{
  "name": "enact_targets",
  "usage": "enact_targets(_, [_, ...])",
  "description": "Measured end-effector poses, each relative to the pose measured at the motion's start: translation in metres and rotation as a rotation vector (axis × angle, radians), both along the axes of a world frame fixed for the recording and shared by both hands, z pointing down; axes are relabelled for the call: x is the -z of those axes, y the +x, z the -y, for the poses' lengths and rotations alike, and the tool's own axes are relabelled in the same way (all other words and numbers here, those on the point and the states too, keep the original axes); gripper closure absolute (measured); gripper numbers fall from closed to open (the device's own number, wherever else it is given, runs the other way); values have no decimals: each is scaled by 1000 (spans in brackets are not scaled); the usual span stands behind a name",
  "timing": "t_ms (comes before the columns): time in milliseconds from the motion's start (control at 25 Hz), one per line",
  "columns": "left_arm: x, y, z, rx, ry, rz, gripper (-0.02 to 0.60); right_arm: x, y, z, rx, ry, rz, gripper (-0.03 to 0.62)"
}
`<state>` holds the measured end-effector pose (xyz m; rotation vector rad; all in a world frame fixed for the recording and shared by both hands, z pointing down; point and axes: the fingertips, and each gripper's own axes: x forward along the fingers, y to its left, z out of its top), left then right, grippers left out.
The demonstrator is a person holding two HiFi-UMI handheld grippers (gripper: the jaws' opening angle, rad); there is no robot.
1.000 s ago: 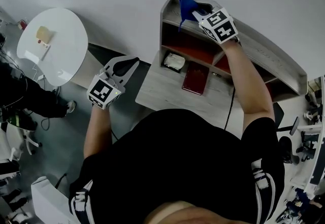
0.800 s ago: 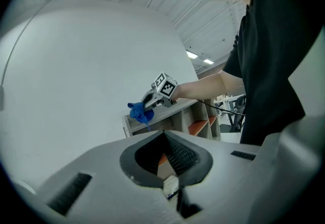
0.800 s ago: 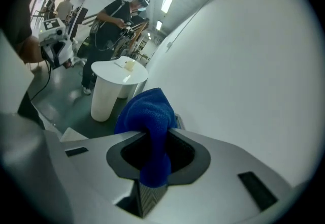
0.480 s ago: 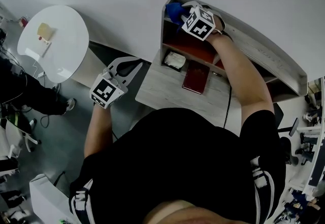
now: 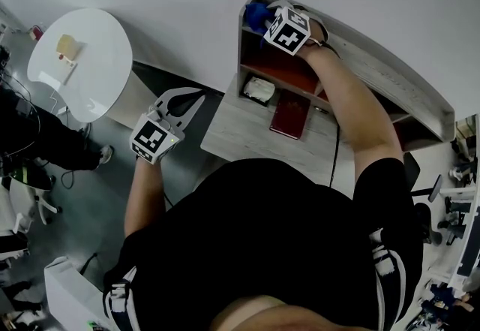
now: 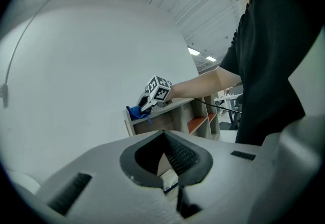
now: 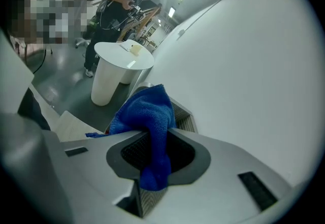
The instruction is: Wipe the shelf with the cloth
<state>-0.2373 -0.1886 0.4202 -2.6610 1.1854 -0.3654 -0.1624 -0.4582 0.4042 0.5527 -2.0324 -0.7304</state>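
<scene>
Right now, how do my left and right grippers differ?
The right gripper is clamped on the blue cloth; the left gripper is shut on nothing. The right gripper is up at the shelf's top board; the left gripper is held away from it, beside the desk. Both have their jaws closed.

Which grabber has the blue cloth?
The right gripper, up on top of the shelf: its jaws pinch the blue cloth. The left gripper hangs beside the desk, holding nothing.
</scene>
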Motion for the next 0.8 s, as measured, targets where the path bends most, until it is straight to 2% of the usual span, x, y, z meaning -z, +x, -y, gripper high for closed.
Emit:
enact_targets(200, [-2, 2, 3, -1, -11, 6, 568, -1, 4, -2, 6, 39, -19, 514])
enact_targets(480, [-8, 12, 7, -30, -30, 14, 568, -2, 20, -5, -20, 39, -24, 514])
enact_targets(800, [-7, 49, 19, -108, -35, 17, 568, 0, 74, -8, -94, 28, -16, 514])
